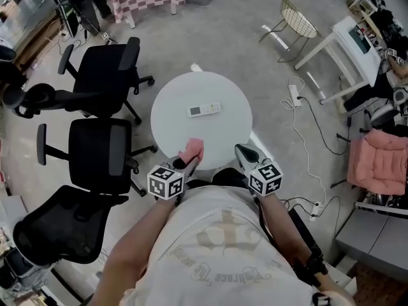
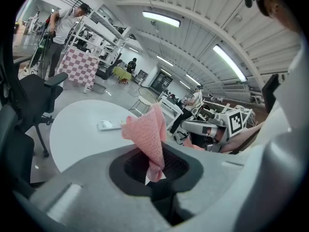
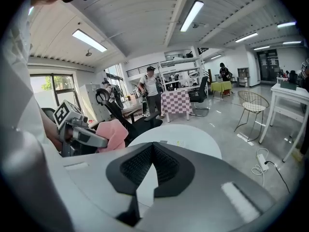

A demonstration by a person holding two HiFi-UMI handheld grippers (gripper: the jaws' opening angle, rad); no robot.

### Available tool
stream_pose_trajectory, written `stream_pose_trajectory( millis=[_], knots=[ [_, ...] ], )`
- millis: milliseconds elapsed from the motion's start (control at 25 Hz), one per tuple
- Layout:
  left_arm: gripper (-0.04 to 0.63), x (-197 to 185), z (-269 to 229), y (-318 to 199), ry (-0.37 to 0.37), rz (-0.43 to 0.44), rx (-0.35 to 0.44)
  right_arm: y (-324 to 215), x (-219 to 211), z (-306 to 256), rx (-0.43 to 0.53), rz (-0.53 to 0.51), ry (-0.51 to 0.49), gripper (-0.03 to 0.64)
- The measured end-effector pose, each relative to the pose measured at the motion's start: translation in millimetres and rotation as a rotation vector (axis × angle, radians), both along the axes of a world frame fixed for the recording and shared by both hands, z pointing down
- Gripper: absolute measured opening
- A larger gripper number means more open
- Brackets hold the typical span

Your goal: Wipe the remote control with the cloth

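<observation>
A white remote control [image 1: 204, 110] lies near the middle of the round white table [image 1: 172, 107]; in the left gripper view the remote control [image 2: 110, 125] shows beyond the cloth. My left gripper [image 1: 189, 163] is shut on a pink cloth [image 1: 192, 150] above the table's near edge; the cloth [image 2: 148, 137] stands up from the jaws. My right gripper [image 1: 245, 153] hovers at the near right edge, shut and empty [image 3: 152, 151]. The right gripper view shows the left gripper with the cloth [image 3: 112, 134] at the left.
Three black office chairs [image 1: 99, 148] crowd the table's left side. A white power strip and cable [image 1: 294, 95] lie on the floor at right, near a white desk [image 1: 344, 50] and wire chair [image 1: 294, 21]. A pink cushion [image 1: 377, 161] sits at far right.
</observation>
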State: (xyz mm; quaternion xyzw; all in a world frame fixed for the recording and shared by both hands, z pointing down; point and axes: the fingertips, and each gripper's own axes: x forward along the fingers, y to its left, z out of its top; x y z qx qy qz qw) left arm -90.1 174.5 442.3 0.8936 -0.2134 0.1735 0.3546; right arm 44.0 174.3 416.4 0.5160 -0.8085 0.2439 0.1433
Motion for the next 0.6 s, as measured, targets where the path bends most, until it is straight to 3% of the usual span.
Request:
stream_pose_trajectory(
  millis=[320,600],
  knots=[
    [0.040,8.3,8.4,-17.1,-0.016,-0.016,-0.019,-18.7,21.0,16.2,-0.037,0.011,0.011,0.006],
    [0.040,12.5,15.4,-48.6,-0.056,-0.072,-0.056,-64.5,25.6,32.7,-0.070,-0.066,0.013,0.006]
  ],
)
